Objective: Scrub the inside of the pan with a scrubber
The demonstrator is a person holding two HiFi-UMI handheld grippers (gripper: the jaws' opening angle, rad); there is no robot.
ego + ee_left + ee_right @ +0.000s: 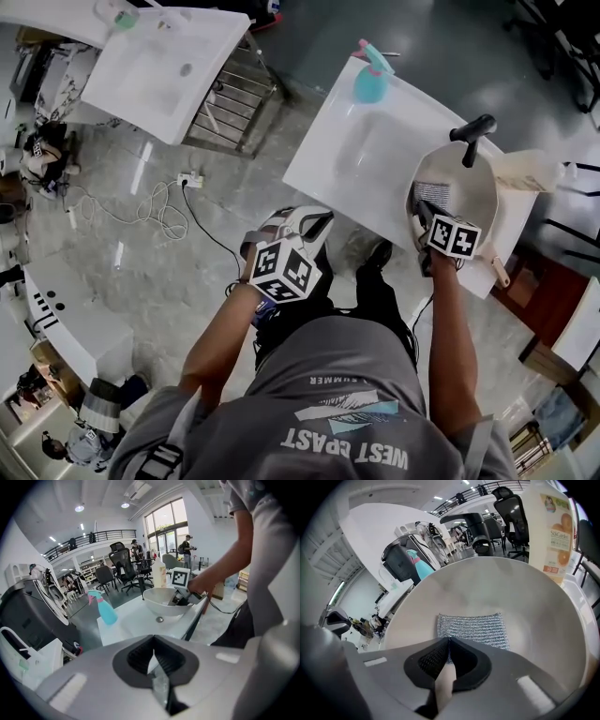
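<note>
white counter (349,173) bears pan (525,602), right gripper (449,639) pinching scrubber (474,627) inside.

Left tool (307,221) closed, right tool (424,214) clamped

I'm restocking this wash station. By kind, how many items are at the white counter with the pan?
pan: 1
scrubber: 1
bottles: 2 (teal spray bottle, orange-labelled bottle)
Total: 4

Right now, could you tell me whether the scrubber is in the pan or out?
Inside. The silver scrubber lies spread flat against the pan's inner wall, its near edge at the right gripper's closed jaws.
</note>
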